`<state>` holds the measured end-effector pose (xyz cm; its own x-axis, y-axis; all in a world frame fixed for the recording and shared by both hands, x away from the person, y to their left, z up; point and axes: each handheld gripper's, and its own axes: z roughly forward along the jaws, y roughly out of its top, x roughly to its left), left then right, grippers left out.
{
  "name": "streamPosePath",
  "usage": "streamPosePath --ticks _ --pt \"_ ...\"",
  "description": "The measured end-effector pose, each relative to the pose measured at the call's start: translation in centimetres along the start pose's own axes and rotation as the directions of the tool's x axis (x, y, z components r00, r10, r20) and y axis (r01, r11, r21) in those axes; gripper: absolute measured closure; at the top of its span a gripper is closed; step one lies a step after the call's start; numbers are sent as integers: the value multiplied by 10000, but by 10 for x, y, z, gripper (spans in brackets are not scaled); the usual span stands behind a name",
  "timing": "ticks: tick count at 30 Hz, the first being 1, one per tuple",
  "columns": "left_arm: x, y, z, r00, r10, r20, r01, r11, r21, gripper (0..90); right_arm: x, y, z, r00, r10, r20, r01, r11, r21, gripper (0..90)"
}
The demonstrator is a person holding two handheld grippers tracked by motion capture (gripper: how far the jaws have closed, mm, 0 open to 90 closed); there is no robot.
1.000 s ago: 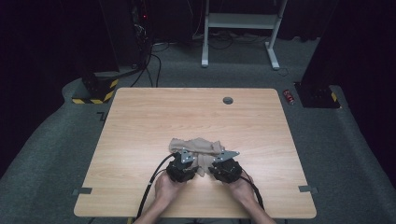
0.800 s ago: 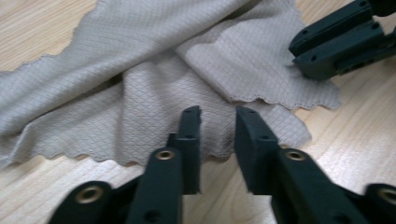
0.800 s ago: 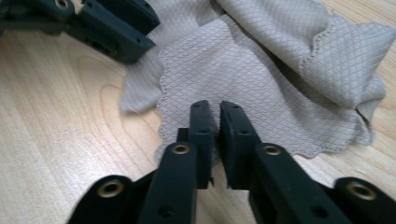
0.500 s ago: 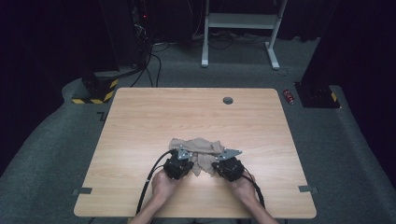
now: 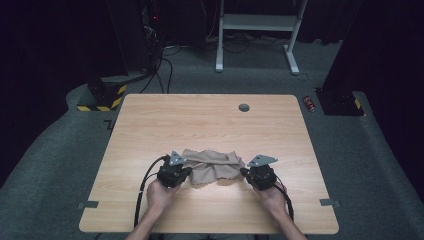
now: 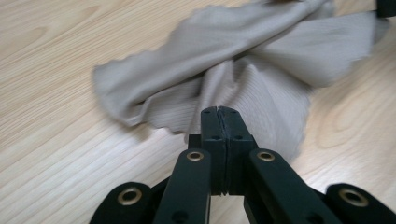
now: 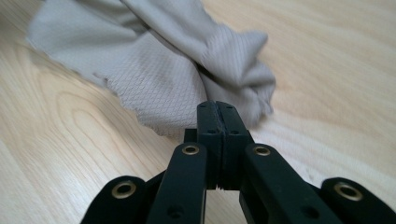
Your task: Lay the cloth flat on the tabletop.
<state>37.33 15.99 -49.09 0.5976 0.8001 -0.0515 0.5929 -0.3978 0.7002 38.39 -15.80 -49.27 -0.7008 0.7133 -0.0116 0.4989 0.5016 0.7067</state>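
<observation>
A crumpled beige cloth (image 5: 212,167) lies stretched sideways on the wooden table (image 5: 200,120), near its front edge. My left gripper (image 5: 189,173) pinches the cloth's left end, and my right gripper (image 5: 245,173) pinches its right end. In the left gripper view the black jaws meet at the left gripper's tip (image 6: 218,112), with the cloth (image 6: 261,60) bunching out from between them. In the right gripper view the right gripper (image 7: 217,106) is likewise shut on a gathered corner of the cloth (image 7: 154,70). A hand holds each gripper from the table's front.
A dark round cable hole (image 5: 244,107) sits near the table's far edge. On the floor beyond are a red can (image 5: 310,102), a yellow-and-black striped base (image 5: 102,97) and a white desk frame (image 5: 255,30). Tape marks (image 5: 326,202) sit by the front corners.
Both hands have moved apart, the left one leftward and the right one rightward. The cloth, bunched between them before, is now drawn out wider between the two shut grippers.
</observation>
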Motion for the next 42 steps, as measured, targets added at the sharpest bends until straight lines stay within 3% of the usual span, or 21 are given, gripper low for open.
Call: streamPosePath --ticks 1,4,8,9,11,14,17,21,27,35,42 --pt "1 -2 0 10000 -71 1 71 10000 28 858 -2 -5 6 9999 131 -52 -130 9994 310 843" --pt "-5 -5 -1 9998 37 201 -36 10000 -30 793 2 -11 11 9999 67 -157 -60 9989 464 796" --pt "-18 -6 -4 9983 142 573 -128 9996 -244 731 5 -12 6 9996 132 -256 -129 9999 116 761" --pt "-25 -7 -4 9979 269 588 -252 9993 -284 665 8 -13 3 9994 102 -317 -104 9999 -46 731" --pt "-32 -8 -3 9978 418 507 -405 9988 -275 614 9 -14 2 9995 102 -314 -102 9999 -16 708" --pt "-41 -11 3 9967 755 295 -757 9971 51 589 11 -17 2 9992 159 -357 -161 9999 -31 698" --pt "-44 -14 13 9973 719 153 -725 9966 393 614 13 -20 5 9992 74 -382 -70 9999 102 696" --pt "-40 -15 17 9987 460 222 -469 9981 392 714 15 -21 9 9995 34 -307 -27 9997 225 711" --pt "-33 -12 14 9984 426 367 -438 9985 323 868 13 -22 8 9998 -144 -141 148 9995 295 867" --pt "-25 -7 3 9986 322 416 -323 9995 19 881 6 -21 -3 10000 33 5 -33 9997 -235 883" --pt "-17 -9 -7 9990 62 453 -56 9999 -123 883 0 -22 -12 9999 -15 104 18 9996 -276 885"
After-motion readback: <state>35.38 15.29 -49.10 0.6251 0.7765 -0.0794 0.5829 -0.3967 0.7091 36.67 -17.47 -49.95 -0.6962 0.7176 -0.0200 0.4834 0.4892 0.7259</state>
